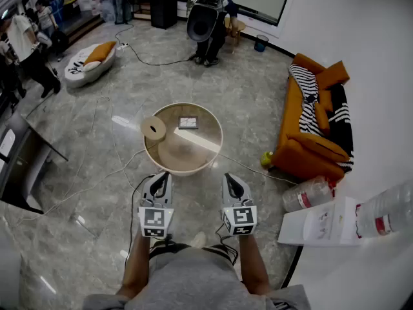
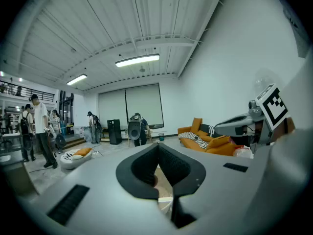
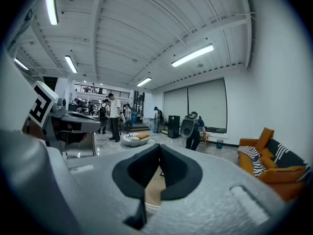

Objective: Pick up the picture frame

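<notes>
Grey left claw (image 1: 161,175) and right claw (image 1: 230,177) closed.

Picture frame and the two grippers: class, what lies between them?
Head view: only the round table's near rim and bare top lie between the picture frame and the left gripper or right gripper. The beige disc sits further left.

A glossy grey marble floor (image 1: 258,95), crossed by a black cable (image 1: 151,62), meets white walls (image 1: 368,44). An orange sofa (image 1: 303,150) with striped cushions stands against the right wall. Tube lights (image 2: 137,60) glow on the ribbed ceiling (image 2: 122,23) above wide windows (image 3: 208,104).
</notes>
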`<state>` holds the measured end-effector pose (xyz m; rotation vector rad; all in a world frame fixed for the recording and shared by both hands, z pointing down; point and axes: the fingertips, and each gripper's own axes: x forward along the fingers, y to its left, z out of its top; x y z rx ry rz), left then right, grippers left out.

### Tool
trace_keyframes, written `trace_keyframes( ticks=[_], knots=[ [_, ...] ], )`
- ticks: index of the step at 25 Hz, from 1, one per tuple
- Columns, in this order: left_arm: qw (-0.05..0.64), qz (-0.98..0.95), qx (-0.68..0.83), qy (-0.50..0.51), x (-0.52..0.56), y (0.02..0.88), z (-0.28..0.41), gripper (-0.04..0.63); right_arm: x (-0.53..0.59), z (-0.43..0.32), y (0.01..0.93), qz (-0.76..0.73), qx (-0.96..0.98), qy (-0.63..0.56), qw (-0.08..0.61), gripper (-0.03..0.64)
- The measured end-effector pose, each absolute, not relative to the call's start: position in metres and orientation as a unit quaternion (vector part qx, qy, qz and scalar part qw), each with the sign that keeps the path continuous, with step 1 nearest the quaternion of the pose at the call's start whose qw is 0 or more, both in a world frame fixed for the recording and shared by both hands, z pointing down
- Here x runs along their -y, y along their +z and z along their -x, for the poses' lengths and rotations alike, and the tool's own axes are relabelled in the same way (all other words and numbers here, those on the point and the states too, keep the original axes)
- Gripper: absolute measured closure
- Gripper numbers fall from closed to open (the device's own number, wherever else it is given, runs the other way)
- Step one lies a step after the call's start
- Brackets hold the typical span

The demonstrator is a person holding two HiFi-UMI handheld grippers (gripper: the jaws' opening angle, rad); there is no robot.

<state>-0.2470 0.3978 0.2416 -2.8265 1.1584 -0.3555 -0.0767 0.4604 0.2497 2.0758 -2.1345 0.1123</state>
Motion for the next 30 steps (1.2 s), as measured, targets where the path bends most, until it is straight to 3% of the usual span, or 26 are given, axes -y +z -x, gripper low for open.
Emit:
trace_keyframes(
  ticks=[19, 30],
  knots=[
    [0.023, 0.913, -0.388, -0.123, -0.391, 0.255, 0.180, 0.578, -0.452, 0.013, 0.267, -0.684, 0.723, 0.045, 0.084, 0.617],
    [0.010, 0.921, -0.366, -0.132, -0.300, 0.279, 0.113, 0.578, -0.384, -0.048, 0.296, -0.698, 0.705, 0.068, 0.103, 0.617]
  ],
)
